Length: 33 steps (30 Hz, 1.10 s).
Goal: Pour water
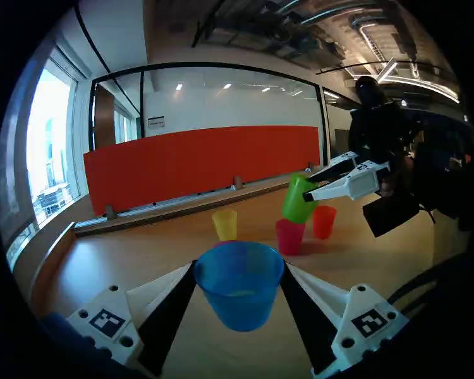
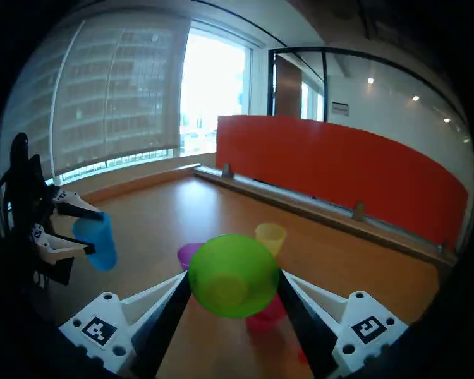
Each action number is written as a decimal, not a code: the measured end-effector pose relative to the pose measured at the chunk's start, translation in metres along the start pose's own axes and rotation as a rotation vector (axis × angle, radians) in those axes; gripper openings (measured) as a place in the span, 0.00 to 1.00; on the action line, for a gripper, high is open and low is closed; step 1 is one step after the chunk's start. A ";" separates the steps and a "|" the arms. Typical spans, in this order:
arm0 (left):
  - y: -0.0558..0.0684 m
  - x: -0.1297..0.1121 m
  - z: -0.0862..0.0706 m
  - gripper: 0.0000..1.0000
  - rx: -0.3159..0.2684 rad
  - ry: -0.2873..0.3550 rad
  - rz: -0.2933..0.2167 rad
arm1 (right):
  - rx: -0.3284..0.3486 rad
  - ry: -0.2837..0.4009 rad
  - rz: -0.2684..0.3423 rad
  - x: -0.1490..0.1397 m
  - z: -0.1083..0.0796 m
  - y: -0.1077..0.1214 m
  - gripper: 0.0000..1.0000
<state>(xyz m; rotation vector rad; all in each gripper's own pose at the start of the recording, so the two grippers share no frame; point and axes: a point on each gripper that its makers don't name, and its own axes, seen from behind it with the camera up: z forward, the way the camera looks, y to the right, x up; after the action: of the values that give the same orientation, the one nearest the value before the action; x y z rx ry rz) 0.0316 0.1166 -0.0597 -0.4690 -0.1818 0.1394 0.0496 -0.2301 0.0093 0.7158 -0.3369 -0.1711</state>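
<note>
One slow, steady tilt likely serves best, keeping the pouring rim over the pink cup (image 1: 290, 237). The left gripper (image 1: 239, 265) clamps the blue cup (image 1: 239, 300) upright between its jaws; the right gripper (image 2: 234, 281) squeezes the green cup (image 2: 233, 271), tilted, between its jaws, the pink cup just beneath them.

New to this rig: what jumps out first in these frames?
The blue cup gripped in the left tool sits front and centre in the left gripper view. Farther off to the right, the right tool holds a green cup tilted above a pink cup. Behind them runs a long orange-red partition.
</note>
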 end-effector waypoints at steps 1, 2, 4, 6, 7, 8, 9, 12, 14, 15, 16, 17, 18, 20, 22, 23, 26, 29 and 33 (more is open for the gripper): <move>0.000 0.000 0.000 0.89 0.000 0.000 -0.001 | 0.002 0.011 0.002 0.001 -0.001 -0.002 0.95; 0.001 -0.001 0.000 0.89 0.000 0.000 -0.002 | 0.005 0.023 0.005 0.001 -0.003 -0.003 0.95; 0.001 -0.001 0.000 0.89 0.000 -0.001 -0.003 | 0.007 0.041 0.005 0.002 -0.006 -0.005 0.95; 0.001 -0.001 0.000 0.89 0.000 -0.002 -0.003 | 0.008 0.060 0.004 0.004 -0.009 -0.007 0.95; 0.001 -0.001 -0.001 0.89 0.000 -0.002 -0.002 | 0.007 0.069 0.003 0.004 -0.010 -0.008 0.95; 0.001 -0.001 -0.001 0.89 0.001 -0.002 -0.002 | 0.007 0.079 0.001 0.005 -0.011 -0.009 0.95; 0.001 -0.001 -0.001 0.89 0.001 -0.001 -0.001 | 0.006 0.086 0.001 0.004 -0.012 -0.010 0.95; 0.002 0.000 -0.001 0.89 0.000 0.001 -0.002 | 0.005 0.104 0.004 0.003 -0.014 -0.012 0.95; 0.003 0.000 -0.001 0.89 -0.002 0.002 -0.004 | 0.005 0.116 0.008 0.003 -0.015 -0.013 0.95; 0.003 0.000 -0.001 0.89 -0.003 0.002 -0.004 | 0.004 0.123 0.010 0.004 -0.016 -0.014 0.95; 0.003 0.000 -0.001 0.89 -0.004 0.002 -0.004 | 0.004 0.131 0.012 0.005 -0.016 -0.014 0.95; 0.003 -0.001 -0.001 0.89 -0.004 0.001 -0.004 | 0.003 0.141 0.013 0.007 -0.017 -0.014 0.95; 0.004 -0.001 -0.001 0.89 -0.005 0.001 -0.003 | 0.002 0.148 0.015 0.008 -0.018 -0.015 0.95; 0.004 -0.001 0.000 0.89 -0.005 0.000 -0.001 | 0.000 0.163 0.016 0.009 -0.019 -0.014 0.95; 0.005 -0.001 0.000 0.89 -0.005 0.001 -0.001 | -0.004 0.172 0.017 0.009 -0.019 -0.014 0.95; 0.005 -0.001 0.000 0.89 -0.005 0.001 -0.001 | -0.006 0.177 0.017 0.010 -0.019 -0.013 0.95; 0.006 -0.001 0.001 0.89 -0.008 0.001 -0.006 | -0.007 0.193 0.015 0.012 -0.021 -0.013 0.95; 0.006 -0.001 0.001 0.89 -0.008 0.002 -0.010 | -0.010 0.216 0.011 0.016 -0.023 -0.014 0.95; 0.006 -0.001 0.001 0.89 -0.008 0.001 -0.010 | -0.009 0.236 -0.001 0.017 -0.024 -0.015 0.95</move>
<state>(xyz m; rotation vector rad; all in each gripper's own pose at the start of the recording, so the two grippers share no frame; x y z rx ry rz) 0.0293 0.1218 -0.0614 -0.4761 -0.1838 0.1283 0.0734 -0.2312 -0.0134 0.7188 -0.1108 -0.0878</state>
